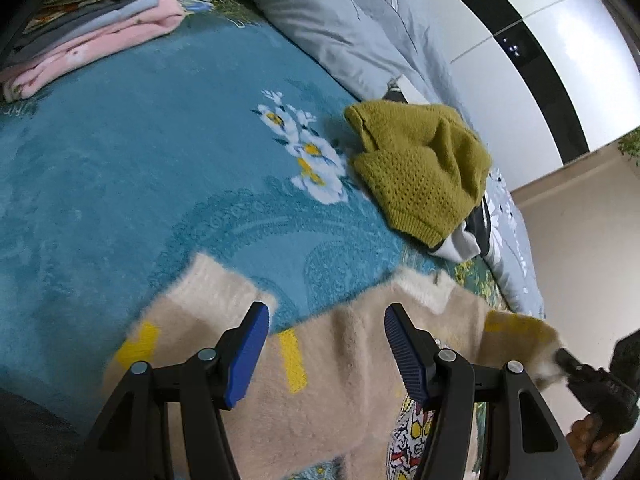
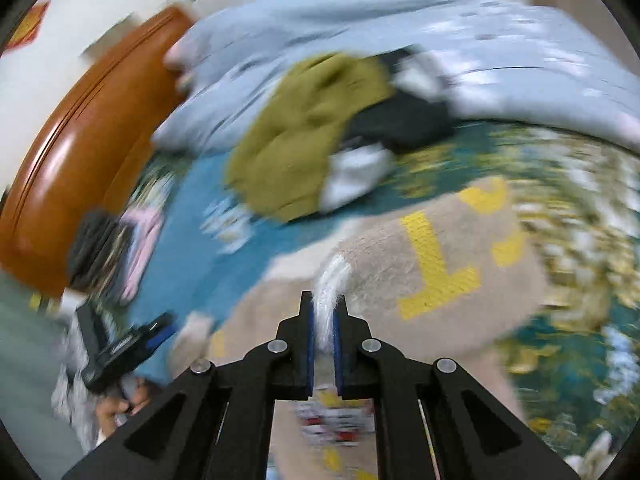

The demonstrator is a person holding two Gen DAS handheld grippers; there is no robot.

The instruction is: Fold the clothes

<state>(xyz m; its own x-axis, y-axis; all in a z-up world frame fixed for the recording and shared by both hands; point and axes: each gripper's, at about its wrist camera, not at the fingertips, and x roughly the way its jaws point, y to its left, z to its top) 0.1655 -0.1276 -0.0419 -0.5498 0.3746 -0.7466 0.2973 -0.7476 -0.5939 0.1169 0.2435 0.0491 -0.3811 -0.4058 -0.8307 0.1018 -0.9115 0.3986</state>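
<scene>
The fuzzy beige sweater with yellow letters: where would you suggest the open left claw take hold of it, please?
Probably the pale ribbed hem edge of the fuzzy beige sweater, approached from directly above. That edge lies flat and free on the teal floral blanket, just ahead of the open left claw, while the right claw is shut on the opposite white edge, so both ends could lift together.

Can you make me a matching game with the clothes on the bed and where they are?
Things:
1. beige sweater
2. green knit sweater
3. pink folded top
4. left gripper

Places or states:
A. at the bottom of the folded stack
B. crumpled beside the grey quilt
C. open above the sweater
D. pinched by the right gripper

Pairs: 1-D, 2-B, 3-A, 4-C
</scene>
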